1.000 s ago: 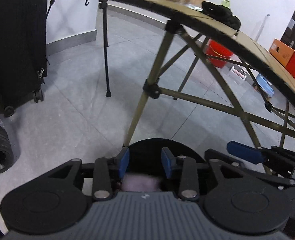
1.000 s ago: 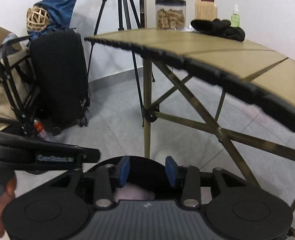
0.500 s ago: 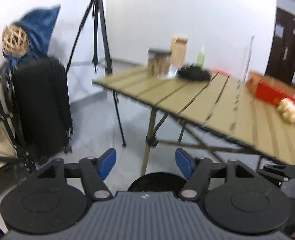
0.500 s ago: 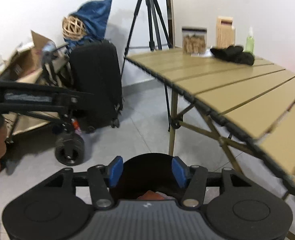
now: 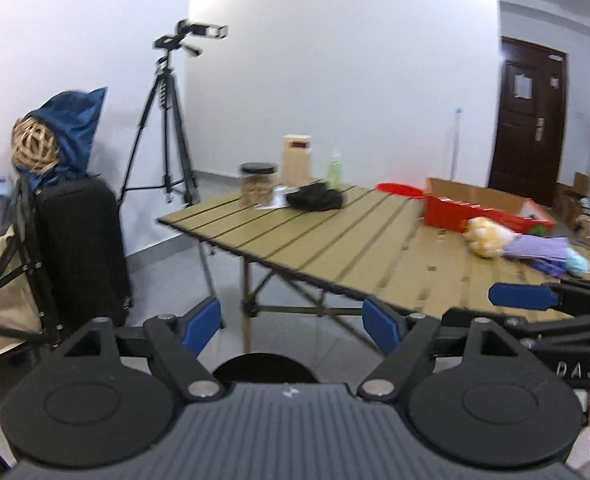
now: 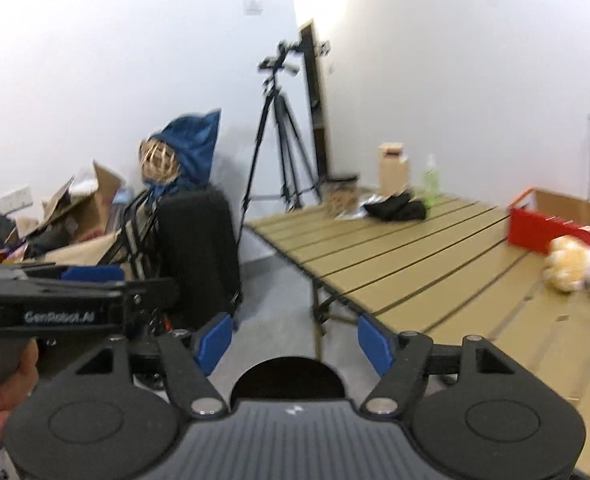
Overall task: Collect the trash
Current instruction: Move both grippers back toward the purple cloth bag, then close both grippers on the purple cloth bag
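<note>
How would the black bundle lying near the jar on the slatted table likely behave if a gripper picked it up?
The black bundle looks like crumpled fabric, so it would probably sag and drape rather than hold shape. It lies low and lumpy, so it is unlikely to roll. It seems light; a pinch might lift only one fold.

Table [image 5: 335, 240]: tan slats on folding legs, standing on grey floor [image 5: 167, 264].
Far end: jar [image 5: 258, 184], tall box [image 5: 296, 159], green bottle [image 5: 334, 170], black cloth [image 5: 315, 197].
Right side: red box [image 5: 479, 210], open.
Near right: yellow bundle [image 5: 485, 234], purple wrapper [image 5: 543, 250], touching; blue bit [image 5: 578, 262] beside.
</note>
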